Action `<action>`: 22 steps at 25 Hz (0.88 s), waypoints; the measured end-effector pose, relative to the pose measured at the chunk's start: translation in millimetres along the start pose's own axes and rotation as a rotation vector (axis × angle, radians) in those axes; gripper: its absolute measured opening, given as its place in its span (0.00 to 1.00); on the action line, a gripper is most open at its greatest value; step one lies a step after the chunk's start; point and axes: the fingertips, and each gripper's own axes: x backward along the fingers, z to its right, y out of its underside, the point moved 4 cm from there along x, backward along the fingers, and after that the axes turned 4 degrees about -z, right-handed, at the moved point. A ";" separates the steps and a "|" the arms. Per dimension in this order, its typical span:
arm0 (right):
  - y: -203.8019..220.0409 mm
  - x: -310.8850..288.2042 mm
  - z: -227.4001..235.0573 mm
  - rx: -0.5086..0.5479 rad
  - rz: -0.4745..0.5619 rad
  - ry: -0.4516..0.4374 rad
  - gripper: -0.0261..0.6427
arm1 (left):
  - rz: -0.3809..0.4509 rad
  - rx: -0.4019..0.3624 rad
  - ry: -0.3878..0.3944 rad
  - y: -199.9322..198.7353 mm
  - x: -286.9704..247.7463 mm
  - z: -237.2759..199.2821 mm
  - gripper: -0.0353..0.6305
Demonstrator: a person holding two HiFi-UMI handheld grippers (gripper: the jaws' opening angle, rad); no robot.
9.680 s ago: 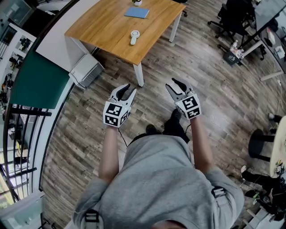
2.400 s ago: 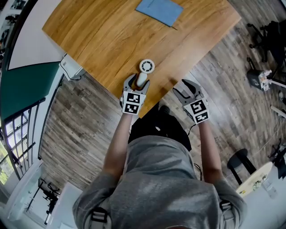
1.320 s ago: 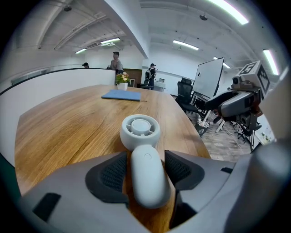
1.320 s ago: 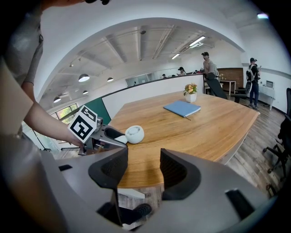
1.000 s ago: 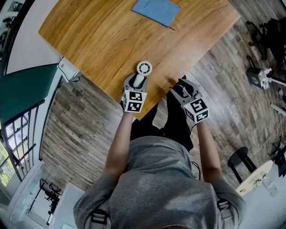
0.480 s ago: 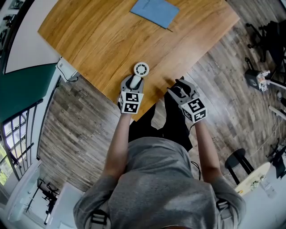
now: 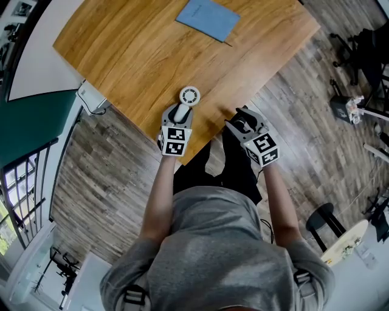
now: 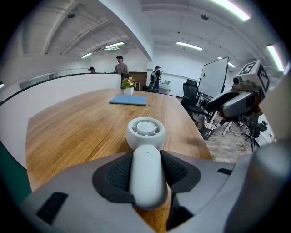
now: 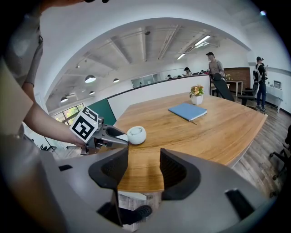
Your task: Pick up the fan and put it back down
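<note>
The white hand fan [image 7: 189,95] lies on the wooden table [image 7: 140,54] near its front edge, round head pointing away from me. My left gripper [image 7: 181,111] is shut on its handle. In the left gripper view both dark pads [image 8: 117,175] press the sides of the fan's handle [image 8: 146,168]. I cannot tell whether the fan's head [image 8: 145,133] touches the wood or hangs just over it. My right gripper [image 7: 239,119] is open with nothing between its pads, at the table's near corner to the fan's right. From the right gripper [image 9: 143,170] view, the fan [image 9: 136,134] and the left gripper [image 9: 109,134] show to the left.
A blue notebook [image 7: 208,19] lies further back on the table, and a small flower pot [image 9: 197,98] stands beyond it. A white box [image 7: 91,97] sits under the table's left side. Office chairs [image 7: 364,54] and a stool [image 7: 322,218] stand on the wood floor to the right.
The left jaws have narrowed a little onto the fan's handle. Both hands have stayed almost where they were, and the right gripper is unchanged.
</note>
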 end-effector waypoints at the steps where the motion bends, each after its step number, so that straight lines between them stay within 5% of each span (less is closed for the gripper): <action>1: -1.8 0.8 -1.2 0.003 0.002 0.000 0.38 | 0.006 -0.005 -0.001 -1.8 2.1 0.3 0.35; 22: -35.4 31.3 -20.0 0.040 0.068 0.065 0.37 | 0.096 -0.075 0.028 -37.1 51.2 7.4 0.35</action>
